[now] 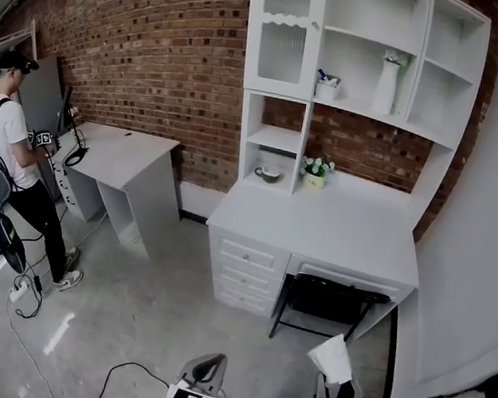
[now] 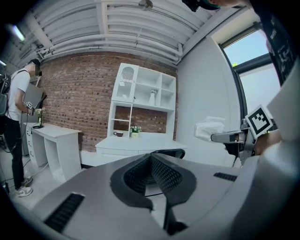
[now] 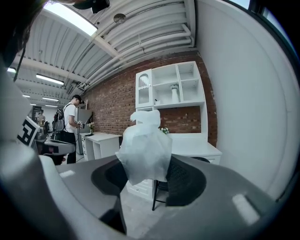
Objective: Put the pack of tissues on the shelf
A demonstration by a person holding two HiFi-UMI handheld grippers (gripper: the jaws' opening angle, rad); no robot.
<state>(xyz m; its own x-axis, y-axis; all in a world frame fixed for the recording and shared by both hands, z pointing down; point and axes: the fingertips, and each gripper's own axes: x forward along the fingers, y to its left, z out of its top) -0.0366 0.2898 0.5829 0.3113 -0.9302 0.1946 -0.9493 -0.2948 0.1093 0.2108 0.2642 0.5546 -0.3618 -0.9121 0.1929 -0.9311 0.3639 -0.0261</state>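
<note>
Right gripper view: pack of tissues [image 3: 143, 147] sits between the pads of the right gripper [image 3: 146, 179], which is clamped on its lower part; the soft white pack sticks up past the tips. So the pick-up is done. Pack is in the air, well apart from the shelf [image 1: 366, 49], which stands on the white surface [image 1: 337, 229] against the brick wall. I judge the carry barely begun: left to do are the approach, the lift to a shelf compartment, and the release.

Left gripper [image 2: 151, 174]: jaws together, nothing in them, idle beside the right one.

View notes. Head view gives the layout the gripper views lack: both grippers low at the frame edge, floor and a dark chair [image 1: 331, 302] between me and the surface. A vase [image 1: 387, 84] occupies one compartment; others look free. Left gripper view alone shows the pack side-on, bulging out of the right gripper. Only the right gripper view shows the pads on it
</note>
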